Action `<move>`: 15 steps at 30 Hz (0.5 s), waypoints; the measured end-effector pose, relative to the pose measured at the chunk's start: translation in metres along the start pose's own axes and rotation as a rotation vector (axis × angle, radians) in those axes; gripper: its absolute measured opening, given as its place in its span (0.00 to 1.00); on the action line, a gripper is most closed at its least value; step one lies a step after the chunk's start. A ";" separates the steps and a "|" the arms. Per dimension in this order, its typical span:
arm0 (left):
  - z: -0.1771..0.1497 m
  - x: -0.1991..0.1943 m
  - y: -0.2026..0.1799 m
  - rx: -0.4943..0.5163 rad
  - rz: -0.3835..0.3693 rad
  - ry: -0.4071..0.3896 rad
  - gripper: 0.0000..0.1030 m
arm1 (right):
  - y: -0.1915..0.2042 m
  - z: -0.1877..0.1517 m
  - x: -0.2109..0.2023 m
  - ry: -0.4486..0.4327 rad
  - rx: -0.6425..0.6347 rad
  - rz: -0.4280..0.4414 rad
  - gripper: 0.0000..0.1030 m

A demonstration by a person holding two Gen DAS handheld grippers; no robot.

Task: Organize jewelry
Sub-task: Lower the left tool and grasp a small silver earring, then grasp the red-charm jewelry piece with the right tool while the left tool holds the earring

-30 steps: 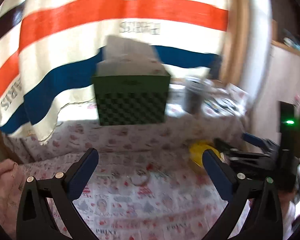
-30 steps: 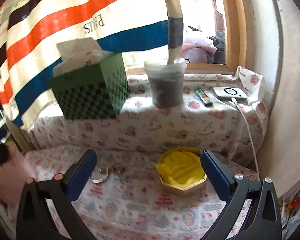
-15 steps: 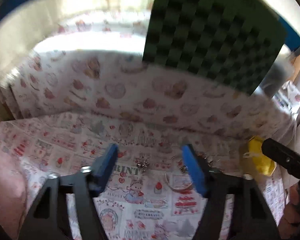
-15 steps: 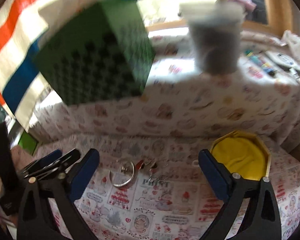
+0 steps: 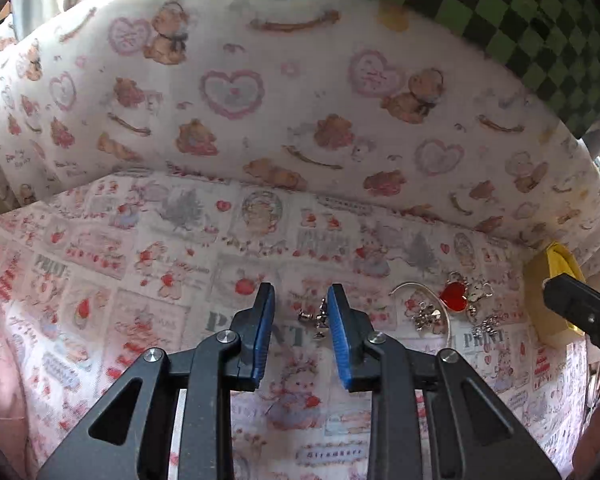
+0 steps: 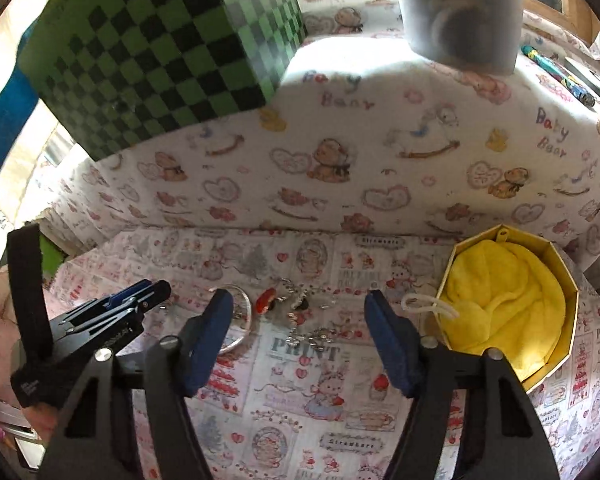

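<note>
Two tongs: left gripper (image 5: 301, 307) narrowed round a small silver charm (image 5: 315, 317), not yet pinching; right gripper (image 6: 299, 326) spread wide above red heart pendant (image 6: 265, 300) w/ silver bangle (image 6: 241, 320) beside.

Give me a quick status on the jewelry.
Left tongs narrowed around a small silver charm, not yet clamped. Right tongs open above the pile. Yellow box open. Nothing blocking.

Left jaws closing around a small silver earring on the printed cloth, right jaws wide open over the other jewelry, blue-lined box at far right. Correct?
One error: the box is lined with yellow cloth, not blue, as the right wrist view shows. The rest holds: the left gripper brackets a small silver earring on the printed cloth, and the right gripper is wide open over the other jewelry.
</note>
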State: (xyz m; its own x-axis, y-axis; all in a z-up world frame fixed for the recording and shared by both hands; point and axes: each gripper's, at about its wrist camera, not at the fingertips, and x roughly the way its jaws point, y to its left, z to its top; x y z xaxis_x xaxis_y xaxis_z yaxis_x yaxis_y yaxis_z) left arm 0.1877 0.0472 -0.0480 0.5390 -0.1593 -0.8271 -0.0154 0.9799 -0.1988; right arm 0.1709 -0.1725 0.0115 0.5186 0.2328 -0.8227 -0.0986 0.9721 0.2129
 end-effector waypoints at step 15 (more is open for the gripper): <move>0.004 -0.017 0.004 -0.047 -0.045 -0.044 0.15 | 0.000 -0.005 0.015 0.098 -0.020 0.035 0.16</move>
State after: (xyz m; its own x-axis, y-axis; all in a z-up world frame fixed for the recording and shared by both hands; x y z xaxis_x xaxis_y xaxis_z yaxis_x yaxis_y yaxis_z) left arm 0.1819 0.0546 -0.0321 0.5763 -0.1967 -0.7932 -0.0293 0.9650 -0.2605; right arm 0.1740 -0.1692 -0.0035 0.4293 0.2677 -0.8626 -0.1331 0.9634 0.2327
